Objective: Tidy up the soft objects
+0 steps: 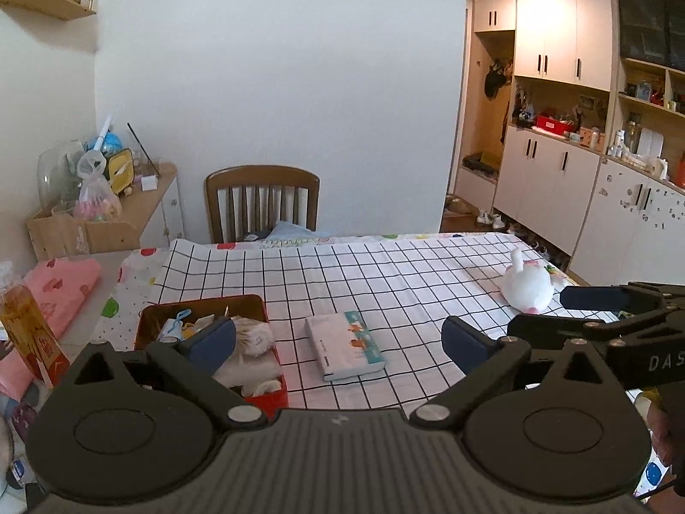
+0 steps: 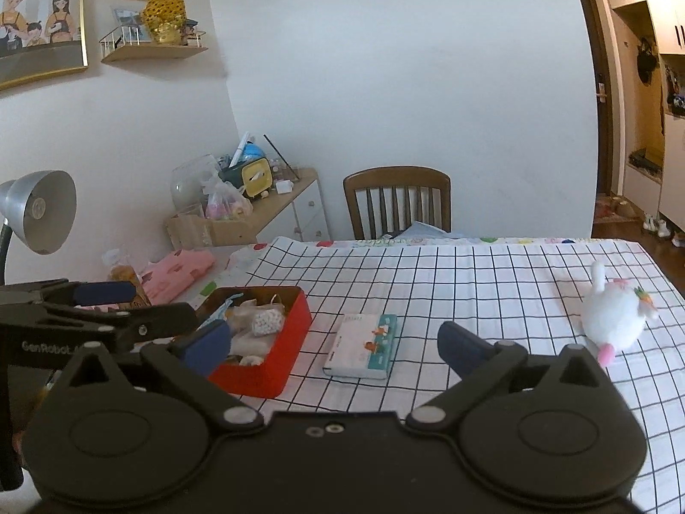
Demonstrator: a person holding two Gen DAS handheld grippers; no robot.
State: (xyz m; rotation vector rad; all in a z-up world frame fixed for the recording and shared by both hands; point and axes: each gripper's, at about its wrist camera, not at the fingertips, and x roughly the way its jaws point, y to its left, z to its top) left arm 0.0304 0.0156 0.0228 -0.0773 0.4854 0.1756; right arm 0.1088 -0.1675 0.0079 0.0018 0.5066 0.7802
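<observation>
Both grippers hang over the near edge of the checked tablecloth [image 1: 385,265], jaws spread wide and empty — the left gripper [image 1: 338,342] and the right gripper [image 2: 334,342] alike. The white plush toy [image 2: 614,321] lies far right, the red box [image 2: 274,368] of soft bits left, a small book [image 1: 344,345] between them.

A home, plainly, a lived-in dining corner. The table [image 1: 385,282] wears a checked cloth; behind it stands a wooden chair [image 1: 262,197]. Right of the table, cream cupboards [image 1: 552,171] crowd with knick-knacks, shoes beneath. Left of it, a family picture [image 2: 40,17] hangs above a cluttered sideboard [image 2: 278,210].
</observation>
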